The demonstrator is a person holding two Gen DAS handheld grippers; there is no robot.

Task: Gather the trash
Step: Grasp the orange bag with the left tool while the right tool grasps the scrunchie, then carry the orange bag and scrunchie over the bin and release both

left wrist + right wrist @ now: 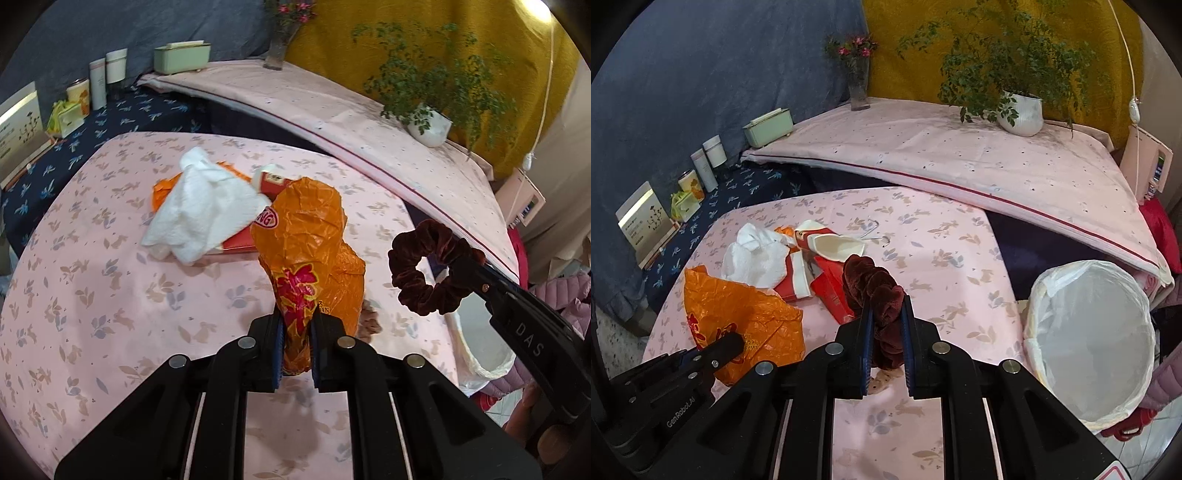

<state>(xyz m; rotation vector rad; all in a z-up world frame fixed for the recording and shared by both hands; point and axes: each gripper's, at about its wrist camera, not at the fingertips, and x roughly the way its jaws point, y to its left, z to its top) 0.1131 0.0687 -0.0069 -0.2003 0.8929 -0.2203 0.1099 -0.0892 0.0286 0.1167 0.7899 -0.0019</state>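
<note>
Orange bag [308, 254] is pinched by its lower end in the closed left gripper [297, 354], above the table [92, 258], left of the bin [1089, 339]. Scrunchie [875, 295] is clamped in the closed right gripper [886, 354]. Risk: the slick bag may slip free short of the bin; the grip is narrow.

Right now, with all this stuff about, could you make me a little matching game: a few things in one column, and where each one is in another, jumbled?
Things:
1. orange plastic bag
2. dark red scrunchie
3. white tissue
4. potted plant

Places:
a. on the raised ledge by the yellow cloth
b. pinched in the right gripper
c. lying on the red packaging on the table
d. pinched in the left gripper

Pairs: 1-d, 2-b, 3-c, 4-a
</note>
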